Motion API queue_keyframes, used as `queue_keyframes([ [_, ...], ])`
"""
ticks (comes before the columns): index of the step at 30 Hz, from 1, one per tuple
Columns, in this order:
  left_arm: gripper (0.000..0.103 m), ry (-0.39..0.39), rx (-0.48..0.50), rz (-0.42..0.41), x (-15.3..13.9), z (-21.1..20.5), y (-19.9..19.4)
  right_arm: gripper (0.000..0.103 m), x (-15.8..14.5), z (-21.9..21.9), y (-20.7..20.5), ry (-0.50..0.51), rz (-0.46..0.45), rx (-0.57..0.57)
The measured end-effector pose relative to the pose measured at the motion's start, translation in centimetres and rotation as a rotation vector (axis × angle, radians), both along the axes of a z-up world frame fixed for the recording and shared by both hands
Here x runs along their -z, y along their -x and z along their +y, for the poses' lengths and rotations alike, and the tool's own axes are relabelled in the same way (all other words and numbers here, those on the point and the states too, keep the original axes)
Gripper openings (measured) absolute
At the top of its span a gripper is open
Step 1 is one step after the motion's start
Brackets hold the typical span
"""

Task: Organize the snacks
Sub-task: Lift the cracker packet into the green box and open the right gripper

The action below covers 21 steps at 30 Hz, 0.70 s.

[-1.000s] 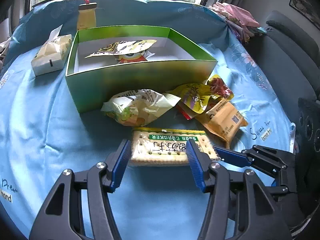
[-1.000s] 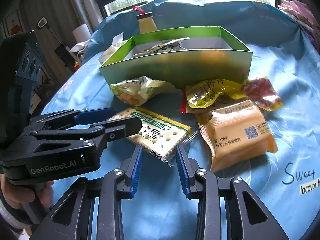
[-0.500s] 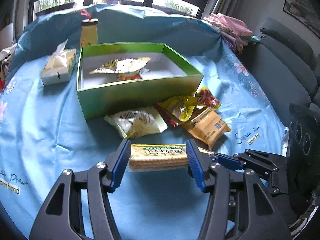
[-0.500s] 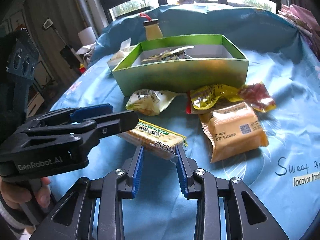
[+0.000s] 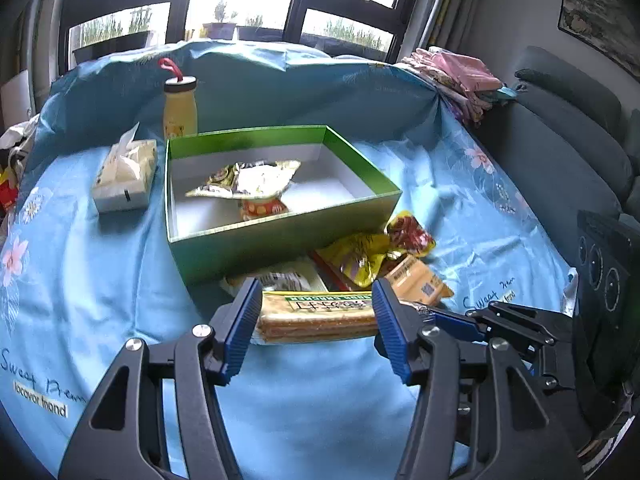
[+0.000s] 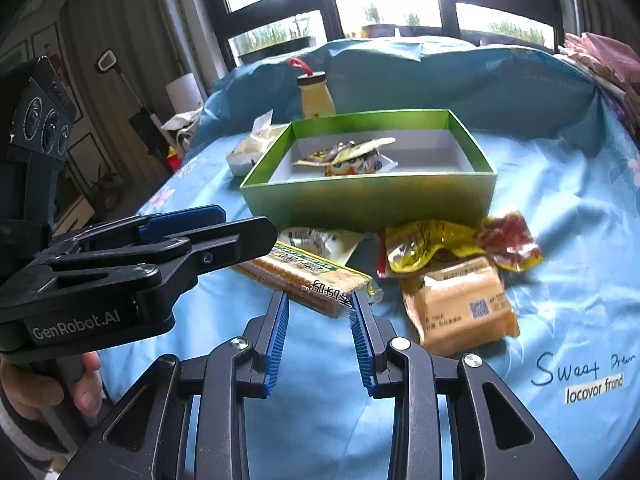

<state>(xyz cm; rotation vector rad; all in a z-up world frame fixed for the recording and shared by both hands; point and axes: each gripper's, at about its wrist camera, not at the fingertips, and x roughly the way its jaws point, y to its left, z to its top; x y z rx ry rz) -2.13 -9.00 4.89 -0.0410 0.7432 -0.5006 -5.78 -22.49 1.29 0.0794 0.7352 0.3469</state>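
Left wrist view. Far left of the fingers, a tissue pack (image 5: 125,176) lies on the blue cloth (image 5: 80,280), with a yellow bottle (image 5: 180,110) behind it. Straight ahead of the fingers stands the green box (image 5: 280,240), open-topped, holding one snack bag (image 5: 252,182). Just beyond the fingertips, against the box's near wall, lies a white packet (image 5: 288,278), partly hidden. The left gripper (image 5: 316,320) is clamped across the cracker pack (image 5: 316,314): one blue pad presses each long side, and the pack hangs level, clear of the cloth. Ahead and right of the fingers lie a yellow bag (image 5: 360,258), a red bag (image 5: 410,232) and an orange packet (image 5: 418,284), bunched together. At the right fingertip the right gripper's fingers (image 5: 452,324) meet the pack's end.

Right wrist view. At left, a hand (image 6: 36,384) grips the left gripper's handle; its fingers (image 6: 224,236) reach in over the pack's far end. The right gripper (image 6: 320,304) is closed on the near end of the cracker pack (image 6: 308,276), pads pinching the wrapper and the last crackers. Ahead, beyond the pack, stands the box (image 6: 372,200). Right of the fingers, the orange packet (image 6: 460,304) lies near, with the yellow bag (image 6: 428,242) and red bag (image 6: 510,240) behind it, all on the cloth (image 6: 580,240).
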Motion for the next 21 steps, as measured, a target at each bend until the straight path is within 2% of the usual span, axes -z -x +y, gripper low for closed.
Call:
queue_keyframes([
  [12, 0.056, 0.005, -0.029, -0.081, -3.5, 0.0, -5.3, 0.034, -3.7, 0.0, -4.6, 0.014, -0.098, 0.000],
  [21, 0.056, 0.015, -0.045, -0.054, -3.3, -0.5, -11.6, 0.034, -4.6, -0.3, -10.9, 0.034, -0.123, 0.003],
])
